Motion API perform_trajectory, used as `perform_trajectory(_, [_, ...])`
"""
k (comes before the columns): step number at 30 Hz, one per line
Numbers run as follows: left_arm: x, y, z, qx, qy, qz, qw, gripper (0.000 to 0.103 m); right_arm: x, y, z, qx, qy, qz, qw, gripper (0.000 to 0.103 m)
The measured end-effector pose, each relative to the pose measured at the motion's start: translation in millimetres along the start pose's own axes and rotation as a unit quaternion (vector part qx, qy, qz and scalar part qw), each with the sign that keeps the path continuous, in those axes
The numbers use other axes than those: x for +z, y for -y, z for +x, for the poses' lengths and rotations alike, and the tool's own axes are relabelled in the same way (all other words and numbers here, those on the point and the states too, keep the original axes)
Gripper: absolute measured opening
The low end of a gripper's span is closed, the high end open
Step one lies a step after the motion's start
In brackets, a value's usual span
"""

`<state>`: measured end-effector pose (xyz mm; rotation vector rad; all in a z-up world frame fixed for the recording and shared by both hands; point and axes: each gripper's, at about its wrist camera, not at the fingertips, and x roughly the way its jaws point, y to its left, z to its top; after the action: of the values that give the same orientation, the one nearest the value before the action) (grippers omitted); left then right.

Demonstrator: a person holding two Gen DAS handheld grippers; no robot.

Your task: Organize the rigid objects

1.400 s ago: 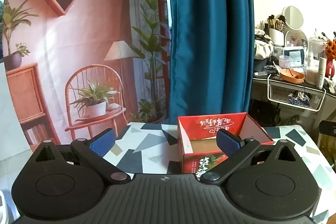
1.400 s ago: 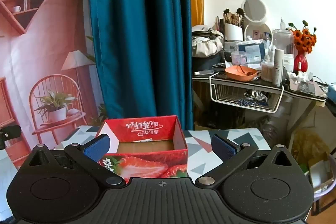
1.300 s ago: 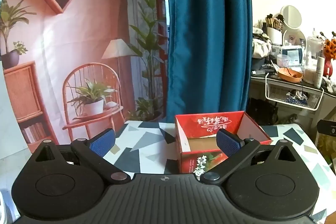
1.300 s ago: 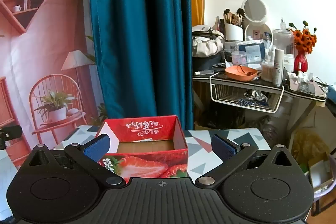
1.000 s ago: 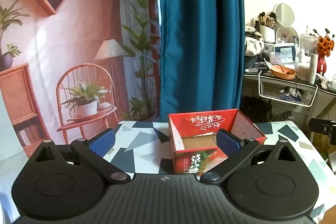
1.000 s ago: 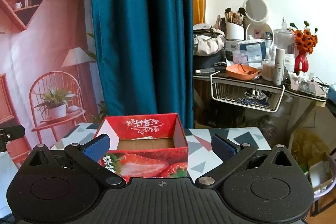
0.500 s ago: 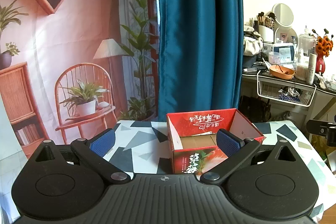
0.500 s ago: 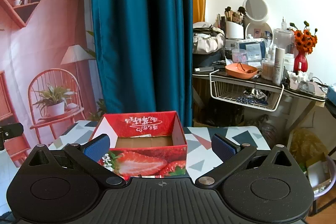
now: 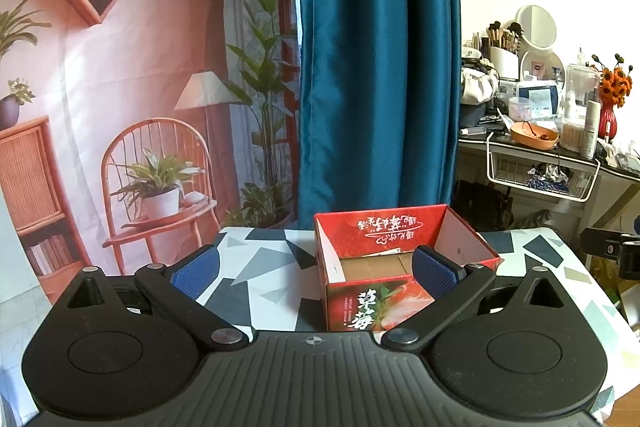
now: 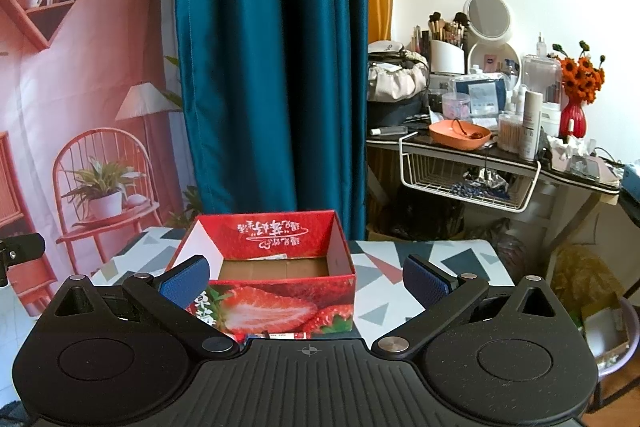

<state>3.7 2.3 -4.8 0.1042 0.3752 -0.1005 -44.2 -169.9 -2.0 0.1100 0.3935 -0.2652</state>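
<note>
Red strawberry-printed cardboard box point(image 10: 276, 303) standing open-topped on geometric-patterned worktop point(image 9: 256, 267), seemingly unfilled, with left gripper point(image 9: 314, 269) and right gripper point(image 10: 306, 277) both spread wide, empty, sorting apparently not yet begun.

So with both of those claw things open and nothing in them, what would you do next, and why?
Probably tilt a gripper down to look for something to pick up. Both the left gripper and the right gripper hold nothing, jaws wide apart. The strawberry box on the patterned table looks nearly empty, and no loose rigid object shows in either view.
</note>
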Motion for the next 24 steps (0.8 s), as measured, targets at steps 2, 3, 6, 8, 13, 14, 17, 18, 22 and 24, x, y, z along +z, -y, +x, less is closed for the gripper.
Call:
perform_trajectory(2, [-0.3, 0.2, 0.6, 0.000, -0.002, -0.001, 1.0000, 0.103, -0.4, 0.0, -0.2, 0.000, -0.001, 0.000, 1.000, 0.103])
perform_trajectory(3, [0.0, 0.0, 0.9, -0.001, -0.003, -0.001, 1.0000, 0.103, -0.3, 0.4, -0.4, 0.000, -0.001, 0.000, 1.000, 0.103])
perform_trajectory(6, [0.2, -0.3, 1.0, -0.001, -0.003, -0.001, 1.0000, 0.103, -0.2, -0.1, -0.3, 0.000, -0.001, 0.000, 1.000, 0.103])
perform_trajectory(8, [0.3, -0.5, 1.1, -0.002, -0.003, -0.002, 1.0000, 0.103, 0.1, -0.2, 0.4, 0.000, -0.002, -0.001, 1.000, 0.103])
perform_trajectory(13, [-0.8, -0.6, 1.6, -0.002, -0.004, -0.003, 1.0000, 0.103, -0.4, -0.5, 0.5, 0.001, -0.003, -0.001, 1.000, 0.103])
perform_trajectory(14, [-0.9, -0.7, 1.9, -0.002, -0.004, -0.003, 1.0000, 0.103, -0.6, -0.7, 0.5, 0.001, -0.003, -0.001, 1.000, 0.103])
perform_trajectory(17, [-1.1, -0.7, 1.9, -0.002, -0.004, -0.003, 1.0000, 0.103, -0.3, -0.8, 1.3, 0.001, -0.004, -0.002, 1.000, 0.103])
perform_trajectory(18, [-1.1, -0.7, 1.9, -0.002, -0.004, -0.003, 1.0000, 0.103, -0.2, -0.6, 1.3, 0.001, -0.004, -0.002, 1.000, 0.103])
perform_trajectory(22, [-1.3, -0.9, 2.3, -0.002, -0.005, -0.003, 1.0000, 0.103, 0.7, -0.8, 2.2, 0.001, -0.007, -0.004, 1.000, 0.103])
perform_trajectory(24, [-2.2, -0.5, 1.7, -0.002, -0.005, -0.004, 1.0000, 0.103, 0.7, -0.5, 2.3, 0.001, -0.007, -0.004, 1.000, 0.103])
